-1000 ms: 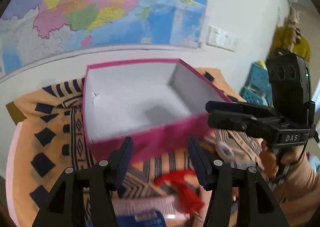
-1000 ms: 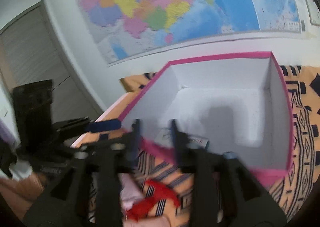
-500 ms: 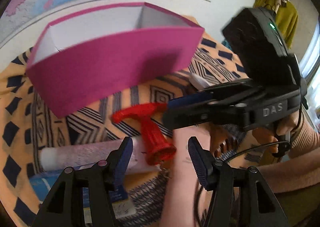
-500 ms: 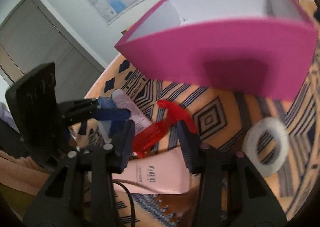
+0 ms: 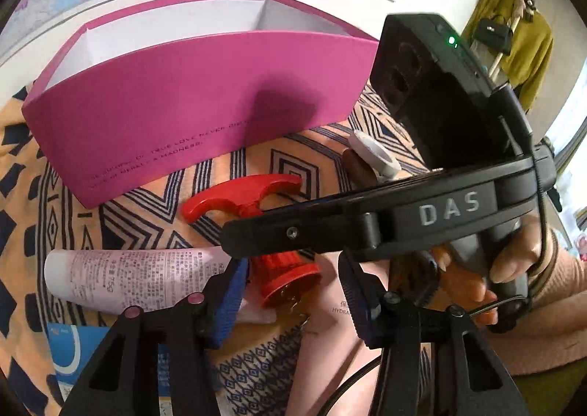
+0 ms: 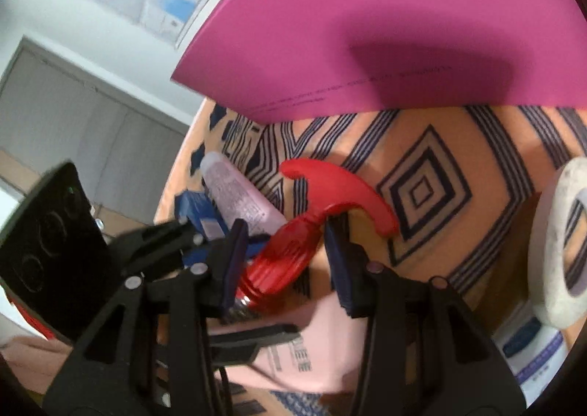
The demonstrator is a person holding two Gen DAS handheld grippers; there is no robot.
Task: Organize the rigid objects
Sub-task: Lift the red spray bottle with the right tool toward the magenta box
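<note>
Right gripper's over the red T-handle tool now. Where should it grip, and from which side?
Grip the red T-handle tool on its ribbed round shank, probably from above and the near side, with the right gripper straddling it. It lies flat on the patterned cloth; the curved crossbar is wider and would likely slip. The jaws have been closing and flank the shank without pressing yet.

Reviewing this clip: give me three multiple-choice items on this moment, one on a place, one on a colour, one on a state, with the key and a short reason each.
1. Where does the red plastic T-handled tool lie?
A. inside the box
B. on the patterned cloth in front of the box
C. on the floor

2. What colour is the cardboard box's outside?
A. magenta
B. green
C. black

3. How is the right gripper?
A. shut on the tape roll
B. out of view
C. open, jaws astride the red tool

Key: 1 B, it rests on cloth below the box wall. 2 A, the outer wall is magenta. 3 C, gaps show beside both pads.
</note>
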